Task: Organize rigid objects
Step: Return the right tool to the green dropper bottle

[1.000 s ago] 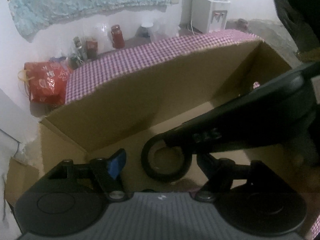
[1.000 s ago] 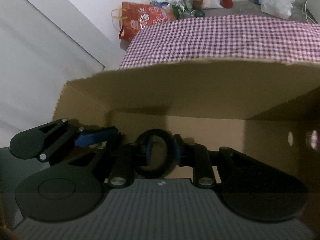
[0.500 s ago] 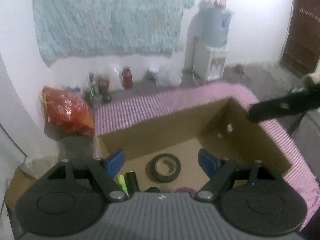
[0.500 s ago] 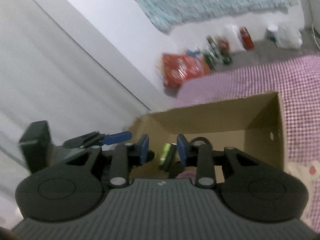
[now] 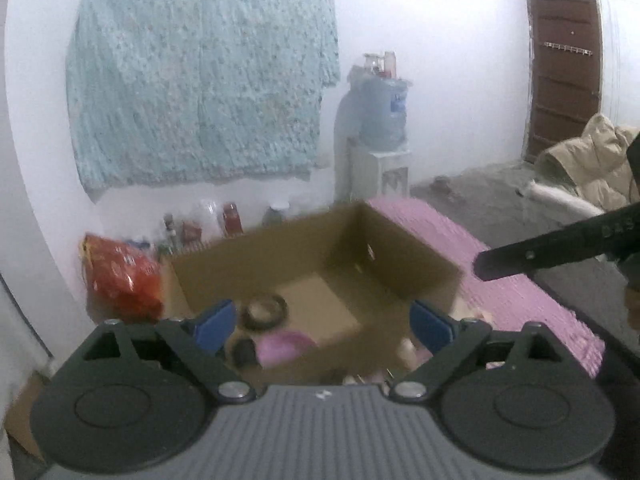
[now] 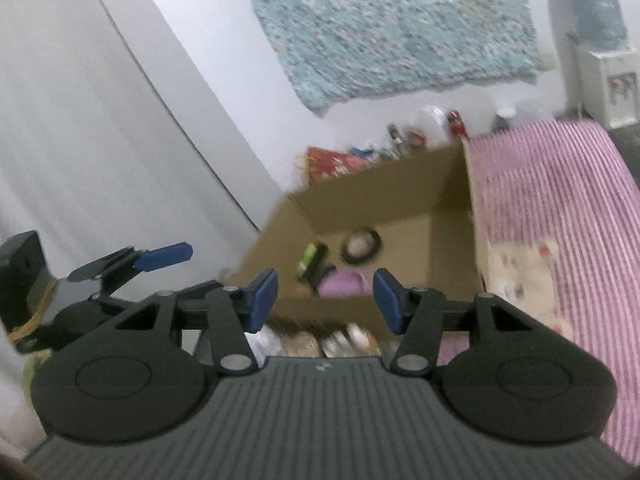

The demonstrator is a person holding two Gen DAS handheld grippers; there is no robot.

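Cardboard box (image 5: 396, 256) on checked table (image 6: 560, 200): holds tape roll (image 5: 265, 307), pink item (image 6: 344, 283), green marker (image 6: 309, 255). Left gripper (image 5: 323, 322), right gripper (image 6: 326, 294): fingers opening, empty. Small items before box apparently unsorted.

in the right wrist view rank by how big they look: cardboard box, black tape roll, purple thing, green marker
1. cardboard box, by far the largest
2. purple thing
3. black tape roll, close to the purple thing; blur makes this pair unsure
4. green marker, smallest
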